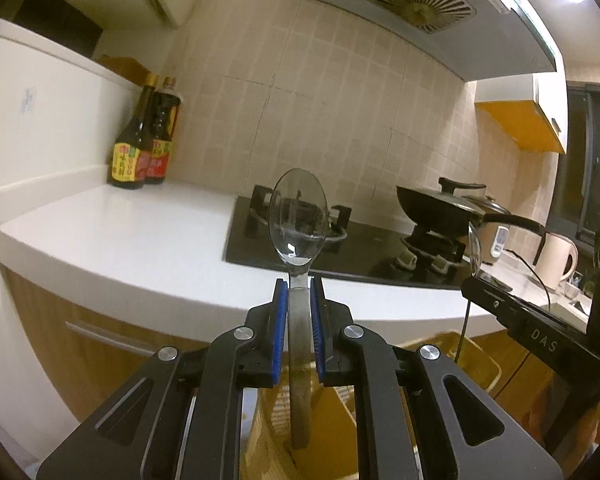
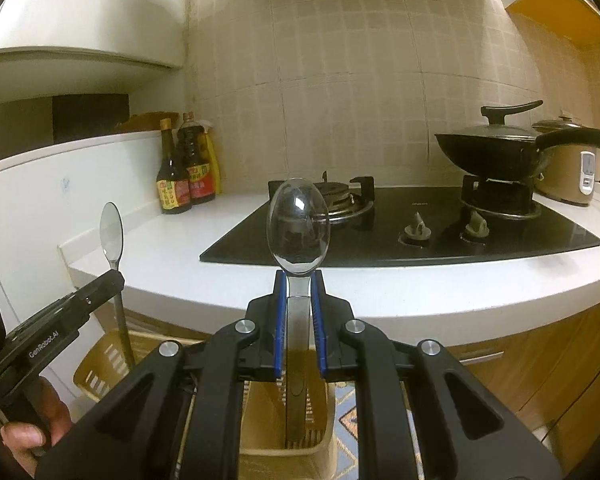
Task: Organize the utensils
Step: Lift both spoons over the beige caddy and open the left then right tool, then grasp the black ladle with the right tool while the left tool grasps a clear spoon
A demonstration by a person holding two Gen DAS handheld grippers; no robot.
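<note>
In the left wrist view my left gripper is shut on the handle of a metal spoon. The spoon stands upright, bowl up, and its handle end reaches down into a tan slotted utensil holder. At the right edge the right gripper grips a second spoon, seen edge-on. In the right wrist view my right gripper is shut on that upright spoon, whose handle hangs over the holder. At the left, the left gripper holds its spoon above the holder's other compartment.
A white counter runs ahead with a black gas hob. A lidded wok sits on the right burner, a rice cooker beside it. Sauce bottles stand at the back left. A kettle is at the far right.
</note>
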